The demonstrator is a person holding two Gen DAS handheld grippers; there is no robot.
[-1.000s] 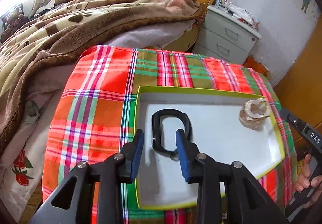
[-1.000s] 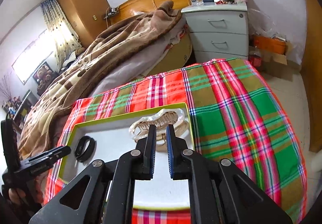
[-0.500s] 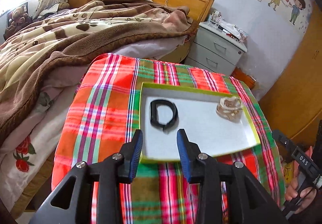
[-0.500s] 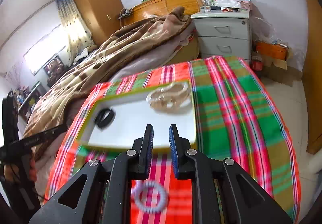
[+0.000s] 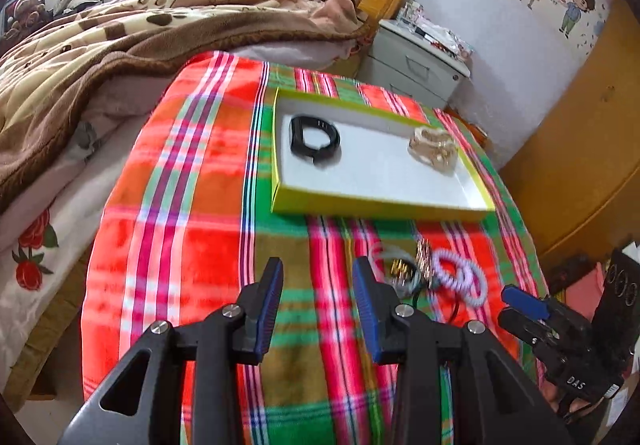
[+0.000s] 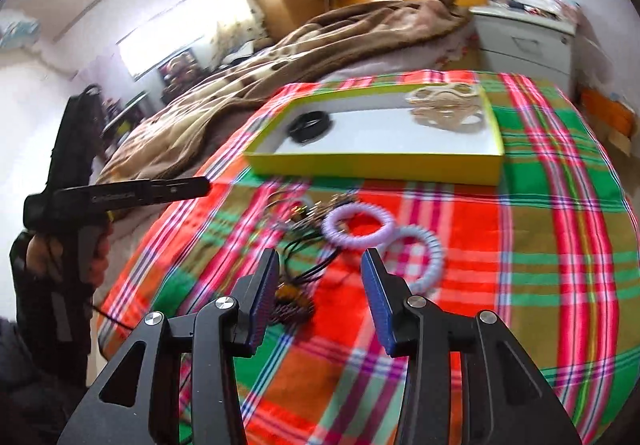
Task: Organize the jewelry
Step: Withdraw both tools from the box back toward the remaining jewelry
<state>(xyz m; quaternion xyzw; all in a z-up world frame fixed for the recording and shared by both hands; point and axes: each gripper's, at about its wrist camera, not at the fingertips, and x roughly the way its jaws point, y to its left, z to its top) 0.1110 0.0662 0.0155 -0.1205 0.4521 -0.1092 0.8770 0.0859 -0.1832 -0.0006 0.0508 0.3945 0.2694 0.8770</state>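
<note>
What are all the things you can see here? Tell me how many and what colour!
tray: 1, yellow-green rim, white inside, on the cloth
black band: 1, black, in the tray's left part
beige clip: 1, pale beige, in the tray's right part
purple rings: 2, lilac, on the cloth in front of the tray
tangled jewelry: a blurry pile with black cords, count unclear, left of the rings
cloth: 1, red-green plaid, under everything
blanket: 1, brown and cream, on the bed behind
drawers: 1, white, by the wall
left gripper: 1, black with blue pads, open, above the cloth
right gripper: 1, black with blue pads, open, over the pile
</note>
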